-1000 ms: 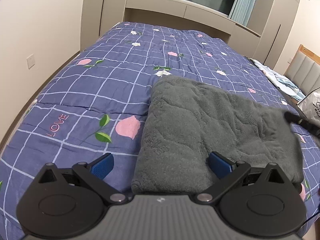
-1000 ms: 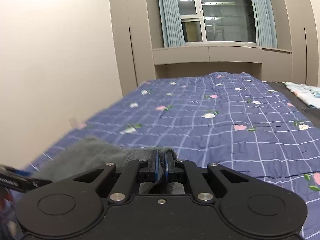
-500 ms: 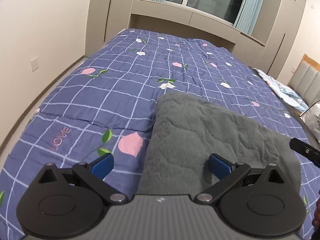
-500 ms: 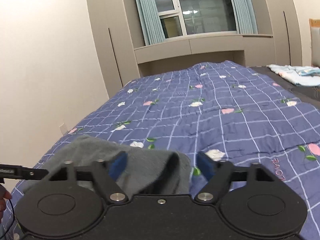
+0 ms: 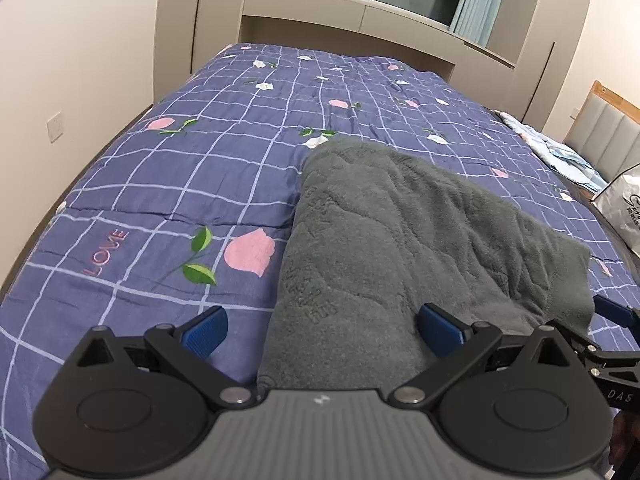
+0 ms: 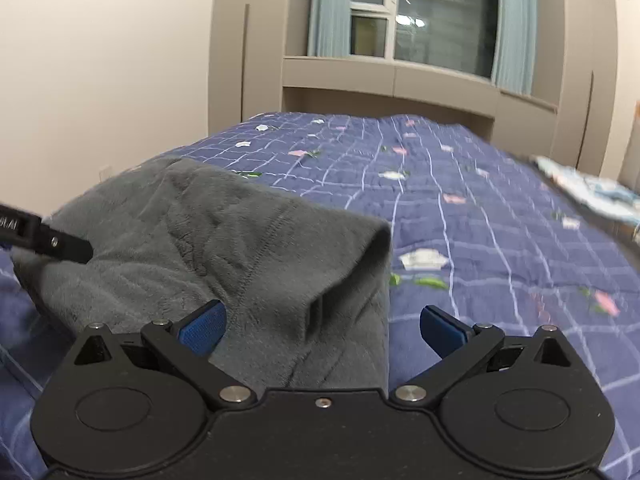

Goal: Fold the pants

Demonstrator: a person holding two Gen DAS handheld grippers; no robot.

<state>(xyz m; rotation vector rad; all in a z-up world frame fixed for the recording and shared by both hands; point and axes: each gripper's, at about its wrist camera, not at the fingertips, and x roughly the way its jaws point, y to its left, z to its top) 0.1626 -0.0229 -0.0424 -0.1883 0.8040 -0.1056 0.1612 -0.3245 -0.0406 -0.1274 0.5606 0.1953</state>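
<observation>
Grey fleece pants (image 5: 420, 232) lie folded in a thick slab on the blue checked bedspread (image 5: 160, 200). My left gripper (image 5: 322, 330) stands open over their near left edge, its blue pads clear of the cloth. In the right wrist view the pants (image 6: 224, 240) show a folded corner rising between the wide jaws of my right gripper (image 6: 322, 328). Those jaws are opening and the pads do not press on the fleece. A fingertip of the right gripper (image 5: 616, 316) shows past the pants' right corner.
A wall with a socket (image 5: 54, 126) runs along the left of the bed. Cabinets and a window (image 6: 420, 20) stand at the far end. At the right are a padded headboard (image 5: 608, 132), a white bag (image 5: 624, 208) and a pale patterned cloth (image 5: 552, 152).
My right gripper has gone from shut on the pants' corner to wide open and has sunk toward the bed. The released fold now rests on the pants. My left gripper has stayed open in place.
</observation>
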